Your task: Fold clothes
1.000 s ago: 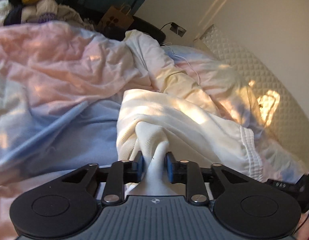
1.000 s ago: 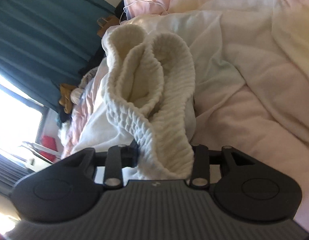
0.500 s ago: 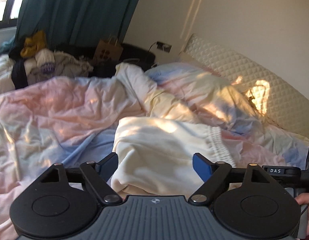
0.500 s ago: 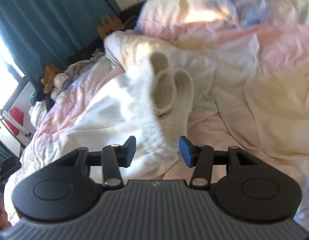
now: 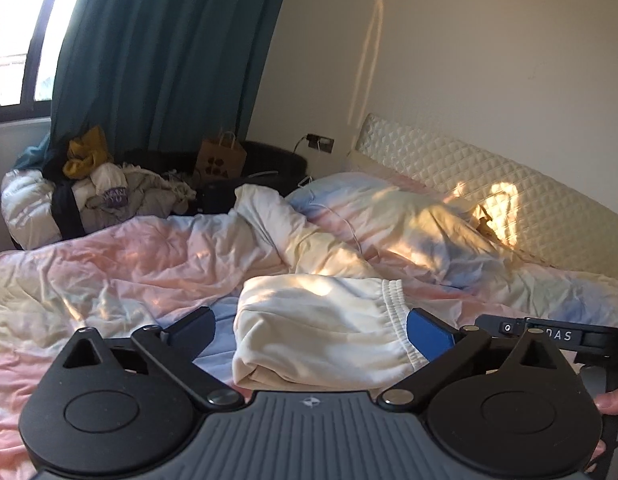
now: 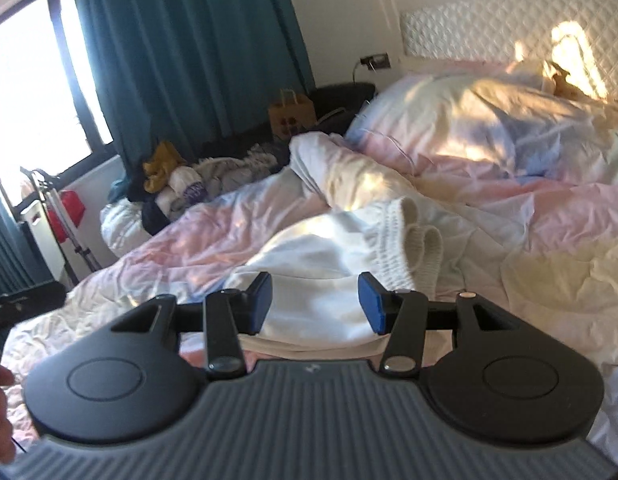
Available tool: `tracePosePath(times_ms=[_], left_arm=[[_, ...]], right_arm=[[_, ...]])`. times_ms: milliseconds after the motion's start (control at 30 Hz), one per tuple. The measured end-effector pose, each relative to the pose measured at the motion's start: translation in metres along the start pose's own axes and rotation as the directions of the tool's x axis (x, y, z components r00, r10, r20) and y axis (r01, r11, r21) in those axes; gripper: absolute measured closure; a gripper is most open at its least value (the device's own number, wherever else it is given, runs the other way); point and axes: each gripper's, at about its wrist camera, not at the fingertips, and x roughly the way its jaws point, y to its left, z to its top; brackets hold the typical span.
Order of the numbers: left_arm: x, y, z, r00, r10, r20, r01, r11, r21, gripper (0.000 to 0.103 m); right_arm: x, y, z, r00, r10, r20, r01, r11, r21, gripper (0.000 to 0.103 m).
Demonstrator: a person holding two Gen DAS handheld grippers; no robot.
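A cream garment [image 5: 321, 304] with an elastic ribbed hem lies folded on the pastel duvet [image 5: 109, 264]. My left gripper [image 5: 308, 322] hovers above and short of it; its jaws are opening wide and nothing is between the pads. In the right wrist view the same garment [image 6: 313, 256] shows its ribbed cuffs [image 6: 419, 240] bunched at the right. My right gripper [image 6: 315, 286] is open above the garment's near edge, its blue pads clear of the cloth.
A pile of clothes [image 5: 97, 188] and a brown paper bag [image 5: 223, 158] sit beyond the bed's far side, before a teal curtain [image 5: 169, 60]. A quilted headboard [image 5: 489, 192] and a pillow [image 5: 389, 216] are at the right. A white cable [image 5: 349, 228] crosses the bedding.
Both grippers let go of the cream garment and opened. Both rose and drew back from the bed; the right view rolled back upright. The garment now lies on the duvet.
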Motion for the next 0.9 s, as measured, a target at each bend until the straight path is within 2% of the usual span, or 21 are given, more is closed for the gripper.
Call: tracePosePath(times_ms=[100, 267, 333, 400, 467, 600, 633, 667, 700, 900], left_arm=[[-0.017, -0.005, -0.007, 1.0, 0.024, 0.012, -0.025, 0.999, 0.034, 0.0], [-0.038, -0.001, -0.02, 0.998, 0.053, 0.026, -0.054, 0.998, 0.045, 0.0], [-0.042, 0.003, -0.022, 0.998, 0.054, 0.025, -0.054, 0.998, 0.032, 0.0], [-0.043, 0.007, -0.023, 0.998, 0.065, 0.024, -0.066, 0.998, 0.021, 0.0], [-0.046, 0.006, -0.023, 0.996, 0.08, 0.031, -0.082, 0.996, 0.042, 0.0], [-0.05, 0.003, -0.023, 0.995, 0.089, 0.052, -0.092, 0.994, 0.065, 0.0], [-0.051, 0.002, -0.023, 0.994, 0.094, 0.056, -0.098, 0.993, 0.069, 0.0], [-0.051, 0.002, -0.023, 0.993, 0.1, 0.058, -0.104, 0.992, 0.072, 0.0], [-0.051, 0.002, -0.023, 0.993, 0.106, 0.055, -0.11, 0.991, 0.075, 0.0], [-0.047, 0.006, -0.023, 0.991, 0.133, 0.032, -0.135, 0.988, 0.069, 0.0]], right_arm=[[-0.015, 0.018, -0.007, 1.0, 0.014, 0.019, -0.013, 0.999, -0.041, 0.047], [-0.031, 0.041, -0.022, 0.999, 0.012, 0.04, -0.008, 0.995, -0.099, 0.045], [-0.035, 0.049, -0.027, 0.999, 0.004, 0.054, 0.003, 0.992, -0.124, 0.041], [-0.037, 0.055, -0.03, 0.998, 0.0, 0.062, 0.009, 0.99, -0.139, 0.033], [-0.037, 0.059, -0.031, 0.998, 0.0, 0.056, 0.008, 0.989, -0.147, 0.027], [-0.039, 0.064, -0.029, 0.998, -0.023, 0.065, 0.033, 0.986, -0.162, 0.025], [-0.039, 0.066, -0.028, 0.997, -0.038, 0.064, 0.048, 0.984, -0.17, 0.021], [-0.039, 0.067, -0.027, 0.997, -0.051, 0.062, 0.062, 0.982, -0.176, 0.008], [-0.039, 0.067, -0.026, 0.997, -0.059, 0.056, 0.067, 0.983, -0.173, 0.0], [-0.042, 0.064, -0.024, 0.996, -0.073, 0.059, 0.082, 0.981, -0.178, 0.0]])
